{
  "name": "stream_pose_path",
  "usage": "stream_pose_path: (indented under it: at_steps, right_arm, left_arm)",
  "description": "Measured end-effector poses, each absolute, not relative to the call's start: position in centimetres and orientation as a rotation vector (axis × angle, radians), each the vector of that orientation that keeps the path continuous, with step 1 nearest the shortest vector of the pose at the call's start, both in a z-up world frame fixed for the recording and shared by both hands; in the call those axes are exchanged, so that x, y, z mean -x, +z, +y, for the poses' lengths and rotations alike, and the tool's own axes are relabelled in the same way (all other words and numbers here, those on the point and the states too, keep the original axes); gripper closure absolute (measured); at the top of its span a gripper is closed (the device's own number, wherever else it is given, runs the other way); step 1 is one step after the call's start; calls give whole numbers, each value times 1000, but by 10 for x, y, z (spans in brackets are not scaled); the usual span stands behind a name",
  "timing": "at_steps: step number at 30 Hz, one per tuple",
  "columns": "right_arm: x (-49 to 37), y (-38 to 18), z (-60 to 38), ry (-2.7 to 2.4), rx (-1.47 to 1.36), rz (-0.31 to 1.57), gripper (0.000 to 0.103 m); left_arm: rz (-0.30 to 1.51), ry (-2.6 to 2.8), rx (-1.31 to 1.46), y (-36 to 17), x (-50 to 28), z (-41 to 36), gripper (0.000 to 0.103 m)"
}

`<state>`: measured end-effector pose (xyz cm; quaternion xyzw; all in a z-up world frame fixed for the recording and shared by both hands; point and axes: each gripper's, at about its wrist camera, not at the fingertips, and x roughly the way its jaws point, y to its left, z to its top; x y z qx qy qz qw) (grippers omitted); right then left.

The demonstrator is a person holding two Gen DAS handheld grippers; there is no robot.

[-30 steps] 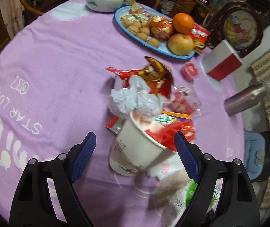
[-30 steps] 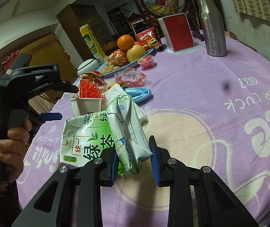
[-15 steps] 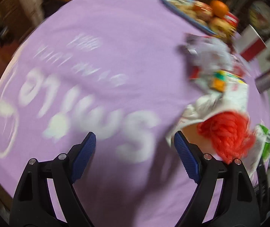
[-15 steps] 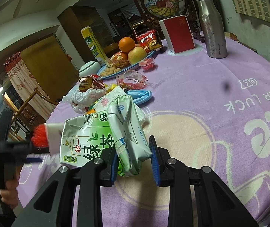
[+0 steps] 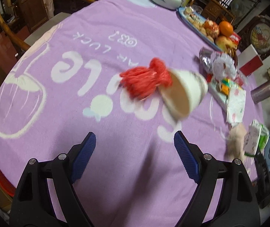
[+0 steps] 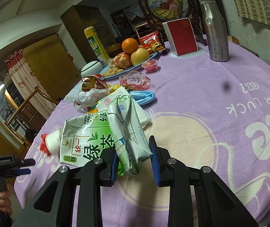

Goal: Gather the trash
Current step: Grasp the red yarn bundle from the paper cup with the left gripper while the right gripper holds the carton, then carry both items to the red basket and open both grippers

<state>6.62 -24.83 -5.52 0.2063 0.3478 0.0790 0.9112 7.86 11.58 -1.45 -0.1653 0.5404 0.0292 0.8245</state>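
Observation:
A white paper cup (image 5: 186, 92) lies on its side on the purple tablecloth (image 5: 116, 37), with red shredded trash (image 5: 144, 79) spilling from its mouth. My left gripper (image 5: 135, 151) is open and empty, pulled back from the cup. In the right wrist view the cup (image 6: 53, 141) shows behind a crushed green tea carton (image 6: 89, 138). My right gripper (image 6: 135, 158) is shut on that carton. The left gripper (image 6: 15, 166) shows at the table's left edge. More trash lies beyond: a crumpled plastic bag (image 6: 85, 96), a snack wrapper (image 6: 91, 82), a napkin (image 6: 119, 98).
A blue fruit plate (image 6: 131, 68) with an orange and an apple, a white lidded bowl (image 6: 91, 68), a red box (image 6: 182, 36), a steel bottle (image 6: 216, 30) and a jelly cup (image 6: 151, 65) stand at the far side. A blue face mask (image 6: 144, 97) lies nearby. Chairs ring the table.
The cup, upright between my left fingers a second ago, now lies tipped over with the red trash spilling out. My left gripper has pulled back toward the table's edge. The right gripper has not moved.

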Motion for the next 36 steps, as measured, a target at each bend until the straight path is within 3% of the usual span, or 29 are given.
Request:
stream_pose_path:
  at_steps: [10, 19, 24, 26, 28, 36]
  right_arm:
    - [-66, -55, -248, 164, -426, 720, 73]
    - [-71, -60, -246, 168, -433, 750, 73]
    - [-74, -62, -247, 167, -449, 762, 73]
    - [-75, -63, -248, 165, -455, 768, 73]
    - [-76, -63, -249, 163, -459, 771, 73]
    - [-73, -58, -239, 154, -408, 763, 73]
  left_arm:
    - [1153, 23, 177, -20, -155, 114, 21]
    - [1198, -71, -87, -41, -174, 96, 22]
    - [1197, -120, -138, -46, -185, 89, 40]
    - [1199, -150, -146, -48, -184, 85, 56]
    - [1193, -156, -156, -47, -181, 84, 66]
    - [1113, -162, -68, -13, -131, 106, 72]
